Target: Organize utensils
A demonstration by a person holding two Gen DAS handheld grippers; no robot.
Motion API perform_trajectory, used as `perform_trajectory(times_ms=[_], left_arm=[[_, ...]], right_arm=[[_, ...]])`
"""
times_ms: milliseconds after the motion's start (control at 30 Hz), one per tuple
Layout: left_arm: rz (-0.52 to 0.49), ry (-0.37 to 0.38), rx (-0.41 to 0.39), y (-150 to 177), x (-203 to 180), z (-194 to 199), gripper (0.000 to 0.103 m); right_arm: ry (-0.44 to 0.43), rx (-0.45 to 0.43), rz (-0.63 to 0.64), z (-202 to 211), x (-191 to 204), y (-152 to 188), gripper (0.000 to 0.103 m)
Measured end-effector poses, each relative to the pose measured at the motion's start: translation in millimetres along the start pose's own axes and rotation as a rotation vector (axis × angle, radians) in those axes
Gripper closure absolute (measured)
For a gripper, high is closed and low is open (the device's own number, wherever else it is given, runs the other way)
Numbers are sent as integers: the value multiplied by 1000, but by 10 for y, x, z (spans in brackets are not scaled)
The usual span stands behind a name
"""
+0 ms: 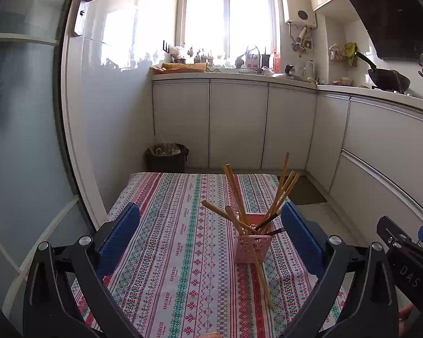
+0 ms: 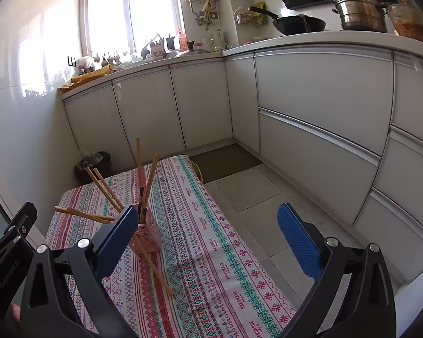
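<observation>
A pink lattice holder (image 1: 253, 246) stands on the patterned tablecloth (image 1: 169, 239) with several wooden chopsticks (image 1: 234, 188) fanned out of it. One loose chopstick (image 1: 263, 281) leans against the holder's front with its tip on the cloth. My left gripper (image 1: 211, 217) is open, and the holder lies between its blue pads, nearer the right one. In the right wrist view the holder (image 2: 149, 238) sits partly behind the left pad, and the loose chopstick (image 2: 158, 271) slants toward me. My right gripper (image 2: 207, 219) is open and empty, over the table's right side.
White kitchen cabinets (image 1: 239, 124) run along the back and right, with a cluttered counter, a wok (image 2: 299, 24) and a steel pot (image 2: 358, 9). A dark bin (image 1: 166, 157) sits on the floor beyond the table. A glass door frame (image 1: 70, 112) rises on the left.
</observation>
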State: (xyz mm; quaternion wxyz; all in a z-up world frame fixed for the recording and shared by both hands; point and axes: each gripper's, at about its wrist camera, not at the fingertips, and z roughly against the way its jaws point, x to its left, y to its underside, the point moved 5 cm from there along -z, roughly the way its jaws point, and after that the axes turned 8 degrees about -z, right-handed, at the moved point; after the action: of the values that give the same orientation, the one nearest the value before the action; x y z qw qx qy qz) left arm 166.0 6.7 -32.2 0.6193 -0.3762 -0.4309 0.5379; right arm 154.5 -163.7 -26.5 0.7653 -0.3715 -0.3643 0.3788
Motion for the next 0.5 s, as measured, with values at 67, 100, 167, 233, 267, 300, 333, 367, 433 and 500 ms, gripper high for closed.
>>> perform_trajectory(times_ms=[67,100,167,233,267,300,333,367,433,500], left_arm=[[-2,3,3,6,-2,-6,7],[-3,2,3,9,-8,-7,7],[-4,6,7,14,-14,-12,7],[-2,4,8,18,-12,-8,7],[-2,3,7,16,-9,-9,7],[-2,3,7,14,-8,-8,7],[-1,2,7,13,-6,-9,7],[1,0,6,15,1,-11,7],[-1,0,8,17,6,-12,7],[0,-4,8,21,15,-11,7]], right_arm=[[0,4,-5,-10,-12,-2,7],[-1,7,-6,-16,-13,-2,7],[-1,7,-7,-16,-19,1,7],[-3,8,-5,-14,-22,4,7],[-2,8,-4,-15,-19,4,7],[-2,7,-4,-11,-19,7,7],[-3,8,-2,-13,-17,7,7],[-3,9,-3,-11,-19,8,7],[-4,10,-2,-9,-20,12,7],[-5,12,-2,-11,-18,13,7]])
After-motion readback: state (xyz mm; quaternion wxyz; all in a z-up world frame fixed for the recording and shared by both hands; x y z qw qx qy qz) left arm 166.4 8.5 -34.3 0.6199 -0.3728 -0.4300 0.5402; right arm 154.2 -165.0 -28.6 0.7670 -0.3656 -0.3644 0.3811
